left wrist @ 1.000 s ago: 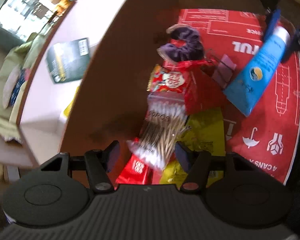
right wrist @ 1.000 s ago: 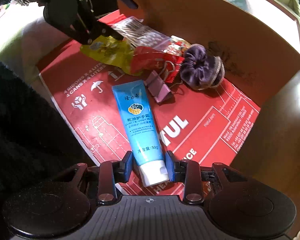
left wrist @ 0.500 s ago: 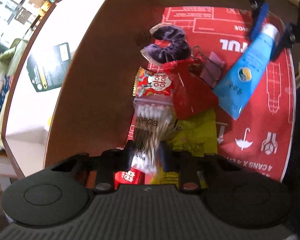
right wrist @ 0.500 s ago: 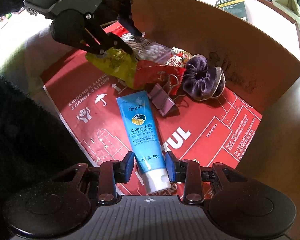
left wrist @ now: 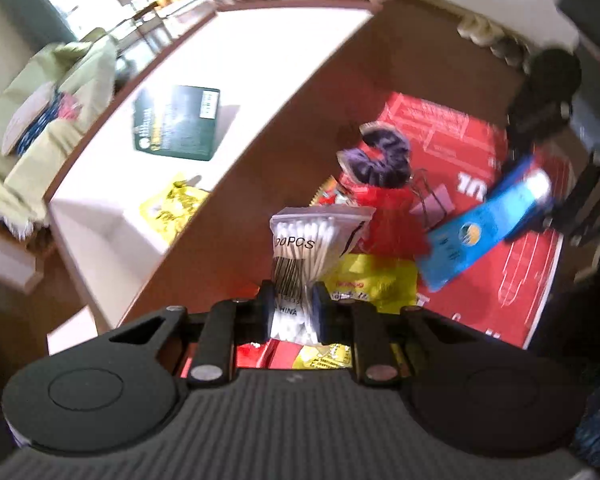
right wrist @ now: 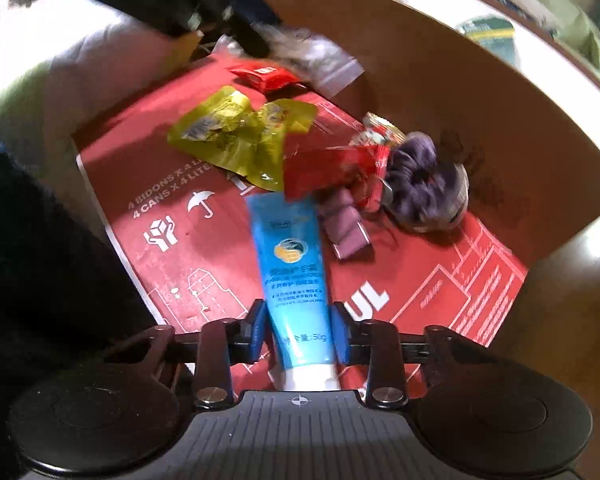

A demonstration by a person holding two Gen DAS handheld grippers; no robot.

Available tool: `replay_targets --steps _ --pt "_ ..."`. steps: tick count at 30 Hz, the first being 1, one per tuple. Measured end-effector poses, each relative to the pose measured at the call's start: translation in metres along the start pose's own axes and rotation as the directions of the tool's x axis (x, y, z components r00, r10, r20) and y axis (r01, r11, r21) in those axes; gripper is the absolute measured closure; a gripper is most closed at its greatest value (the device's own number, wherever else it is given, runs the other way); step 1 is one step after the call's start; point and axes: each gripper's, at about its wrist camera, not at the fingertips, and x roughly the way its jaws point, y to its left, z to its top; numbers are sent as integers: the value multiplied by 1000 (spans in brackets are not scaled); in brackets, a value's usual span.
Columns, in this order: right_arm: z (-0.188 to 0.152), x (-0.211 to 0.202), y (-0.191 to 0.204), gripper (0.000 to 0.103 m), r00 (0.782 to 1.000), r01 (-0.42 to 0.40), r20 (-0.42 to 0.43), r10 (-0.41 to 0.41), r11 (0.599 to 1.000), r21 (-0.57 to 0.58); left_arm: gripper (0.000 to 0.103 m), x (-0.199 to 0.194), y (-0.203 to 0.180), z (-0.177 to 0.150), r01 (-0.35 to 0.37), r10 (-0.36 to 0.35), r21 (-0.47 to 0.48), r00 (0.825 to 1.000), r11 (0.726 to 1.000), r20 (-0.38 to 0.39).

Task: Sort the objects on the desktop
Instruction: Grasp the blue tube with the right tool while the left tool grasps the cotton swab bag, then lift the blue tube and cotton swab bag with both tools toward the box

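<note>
Pinching crinkly swab bag (left wrist: 300,252), left tool (left wrist: 293,304).

Both grippers, left (left wrist: 291,306) and right (right wrist: 299,334), clamped tight.

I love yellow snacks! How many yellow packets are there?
3, it seems: one yellow packet on the red mat, another overlapping it, a third in the white tray. More may hide underneath.

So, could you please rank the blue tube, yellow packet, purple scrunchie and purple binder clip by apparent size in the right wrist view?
1. Blue tube, though it is nearest the camera, which flatters it.
2. Yellow packet, close to the tube; unsure.
3. Purple scrunchie.
4. Purple binder clip, clearly smallest.
</note>
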Motion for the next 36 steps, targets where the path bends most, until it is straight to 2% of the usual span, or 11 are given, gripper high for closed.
replay_targets --steps 4,9,14,17,24,26,36 --pt "3 -2 -2 74 1000 -19 -10 20 999 39 87 -16 10 -5 3 -1 -98 1000 995 18" --pt "2 -19 -17 75 994 -105 40 99 976 191 87 -34 20 -13 8 -1 -193 999 981 37" --pt "-1 -43 -35 75 981 -179 135 140 921 347 88 -45 30 -17 31 -10 -300 998 953 70" --pt "-3 -60 -46 75 967 -229 205 153 874 428 88 -53 34 -17 43 -11 -344 996 938 93" --pt "-2 -93 -69 74 918 -340 372 137 754 562 90 -70 40 -11 41 11 -386 991 922 130" --pt "5 -98 -74 75 906 -358 403 124 732 579 91 -75 42 -8 39 19 -394 990 918 142" --pt "34 -119 -103 75 877 -382 476 63 691 613 95 -89 62 12 26 61 -408 978 913 200"
